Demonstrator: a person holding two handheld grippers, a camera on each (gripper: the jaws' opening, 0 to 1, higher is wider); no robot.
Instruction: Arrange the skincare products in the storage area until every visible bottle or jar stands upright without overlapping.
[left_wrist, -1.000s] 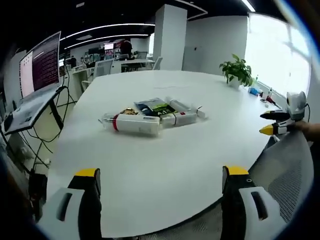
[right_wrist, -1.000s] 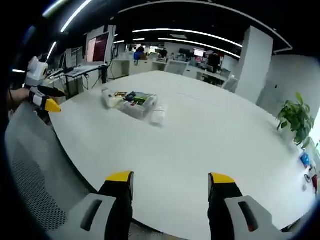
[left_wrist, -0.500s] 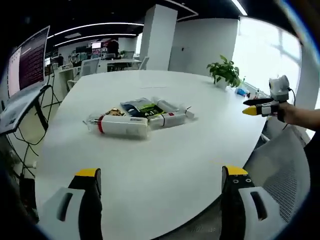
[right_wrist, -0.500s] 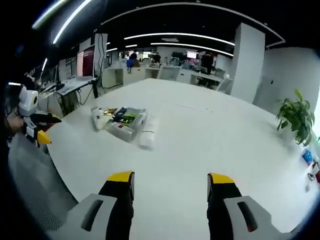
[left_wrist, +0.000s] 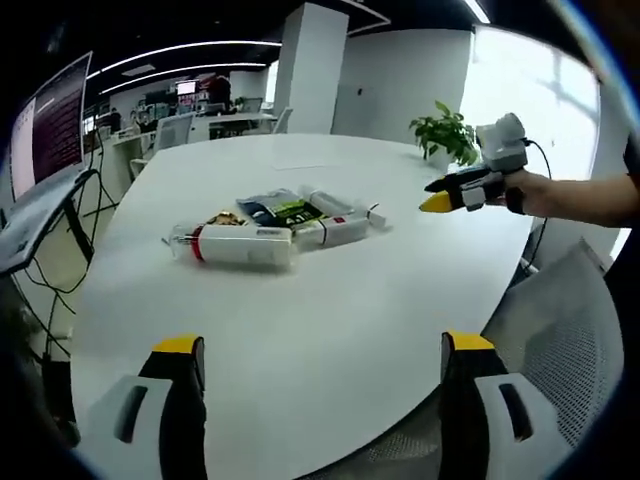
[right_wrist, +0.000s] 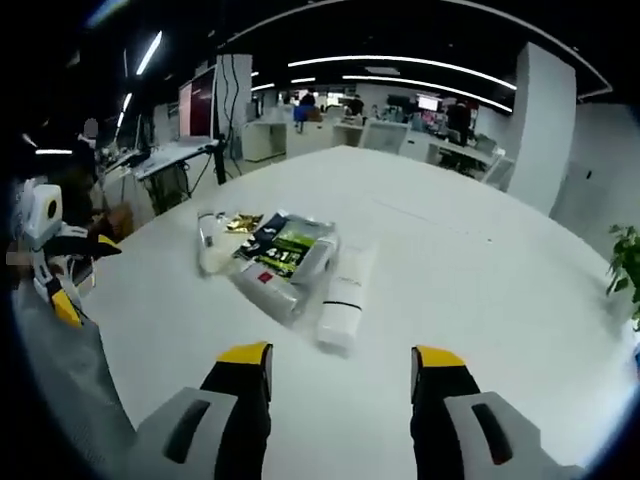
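White round table (left_wrist: 330, 320) in open office; skincare tubes (right_wrist: 290, 262) lie flat mid-table in touching cluster, long axes roughly parallel; bare tabletop all round, edge well clear; my left gripper (left_wrist: 315, 350) spread wide above near edge; my right gripper (right_wrist: 340, 355) spread wide, facing cluster.

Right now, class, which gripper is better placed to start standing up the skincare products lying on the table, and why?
Probably the right gripper: in the left gripper view it hangs over the white table close to the pile of skincare products, jaws open. The left gripper sits back at the table's edge.
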